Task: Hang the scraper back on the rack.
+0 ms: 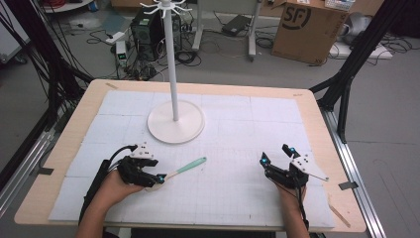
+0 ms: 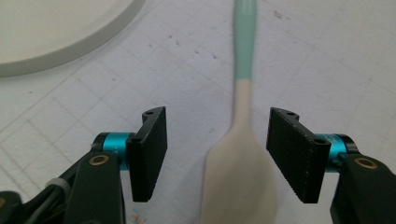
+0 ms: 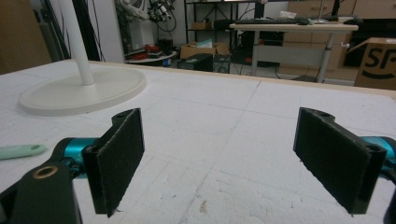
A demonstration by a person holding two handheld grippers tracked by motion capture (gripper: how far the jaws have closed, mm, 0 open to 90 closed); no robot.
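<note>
Left gripper view: left tongs (image 2: 215,154) gape around the spatula (image 2: 240,158), untouched; right tongs (image 3: 236,161) wide, empty.

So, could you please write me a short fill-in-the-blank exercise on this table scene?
1. The spatula lies between the open jaws of the ____ gripper.
2. The spatula's handle is coloured ____.
3. The right gripper holds ____.
4. The white stand has a base that is ____ in shape.

Missing words: left; mint green; nothing; round
</note>
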